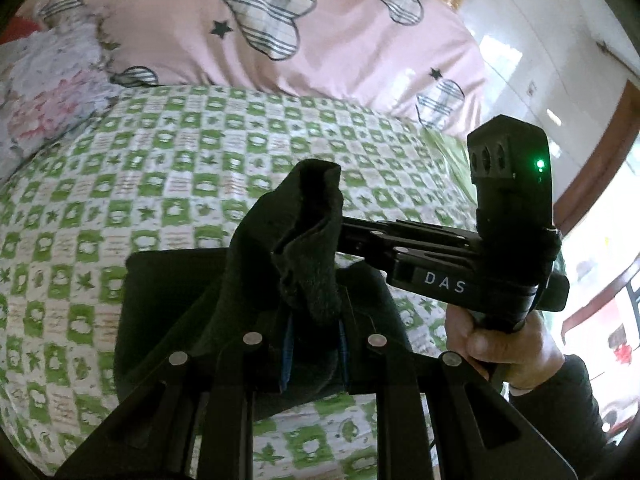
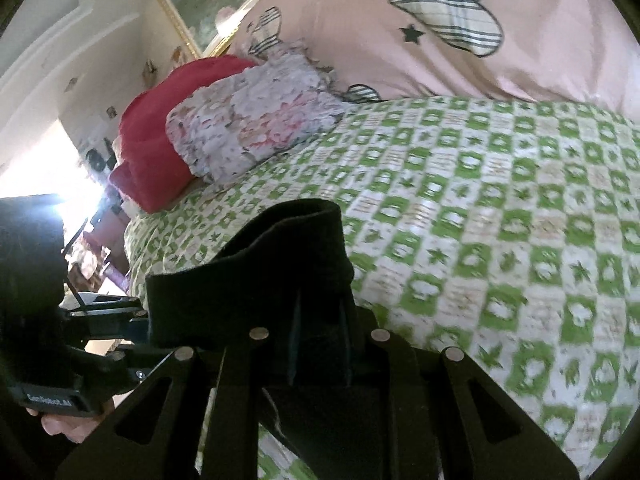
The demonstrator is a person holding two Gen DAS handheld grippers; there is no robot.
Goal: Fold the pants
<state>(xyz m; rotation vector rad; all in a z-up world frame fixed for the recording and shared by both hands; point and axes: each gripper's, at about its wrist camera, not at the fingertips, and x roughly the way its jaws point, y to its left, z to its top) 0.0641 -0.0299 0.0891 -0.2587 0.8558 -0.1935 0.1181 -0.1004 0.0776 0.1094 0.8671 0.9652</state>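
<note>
Both claws are pinched onto the black pants. From the left wrist view I see my left gripper with its fingers pressed onto a bunched fold of the pants, which rises in a ragged peak ahead of the fingertips; the rest of the cloth spreads flat and dark on the bed below. The same view alone shows my right gripper from the side, reaching in from the right with its tip buried in the same bunch, and the right hand wrapped round its handle under a small green light.

From the right wrist view I see the right gripper clamped on a smooth band of the pants that curls over in a loop. Only this view shows the left gripper's body at the lower left edge, meeting the cloth, with the left hand partly seen beneath it.

Surface and room: a bedspread in green and white checks; a pink duvet printed with plaid hearts and stars behind it; a gold-framed picture on a pale wall.

Count: two grippers, one pair of pants, one floral cushion, one red pillow behind it.
</note>
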